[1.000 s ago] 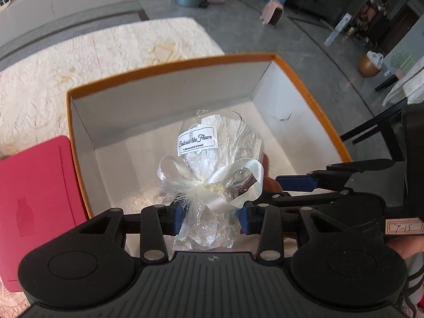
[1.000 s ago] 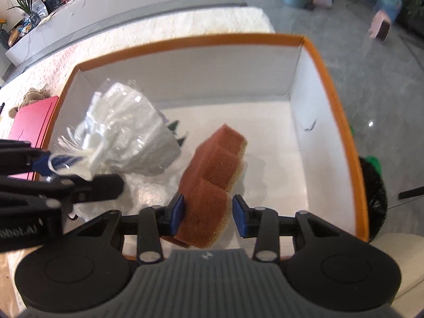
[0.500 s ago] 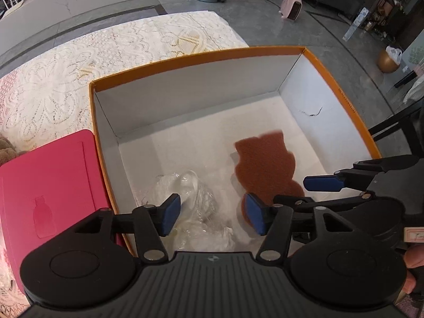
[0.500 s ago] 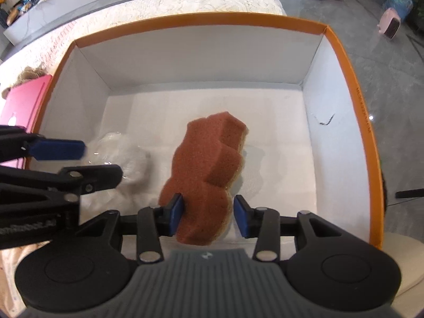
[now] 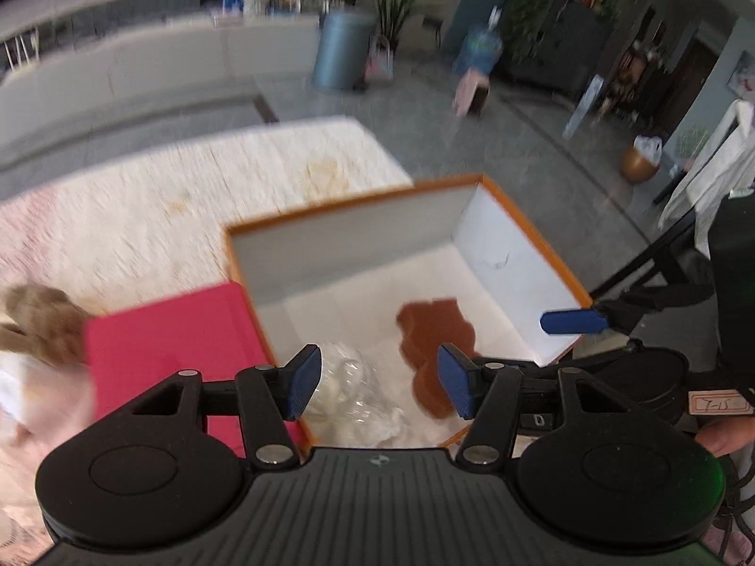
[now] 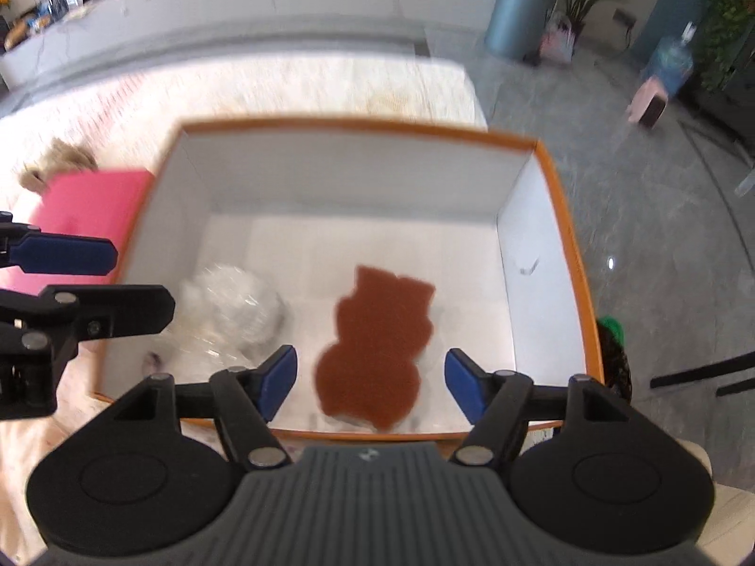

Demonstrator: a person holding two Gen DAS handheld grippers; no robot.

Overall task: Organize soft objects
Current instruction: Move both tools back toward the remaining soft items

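Observation:
An orange-rimmed white box (image 5: 533,231) (image 6: 561,217) holds two soft items. A brown bear-shaped sponge (image 6: 377,339) (image 5: 434,335) lies flat on its floor at centre right. A clear cellophane-wrapped bundle (image 6: 236,316) (image 5: 354,387) lies at the near left of the box. My left gripper (image 5: 380,387) is open and empty, above the box's near edge. My right gripper (image 6: 370,384) is open and empty, above the near end of the sponge. The left gripper's fingers (image 6: 61,254) show at the left in the right wrist view.
A pink flat case (image 5: 170,335) (image 6: 89,207) lies left of the box on a cream lace cloth (image 5: 165,198). A brown plush toy (image 5: 37,325) (image 6: 61,165) sits beyond the case. Grey floor, a chair frame (image 5: 660,259) and a blue bin (image 5: 339,47) lie to the right and behind.
My right gripper has opened and let go of the sponge, which now lies flat in the box. Both grippers have pulled back and up from the box. The bundle lies where the left gripper dropped it.

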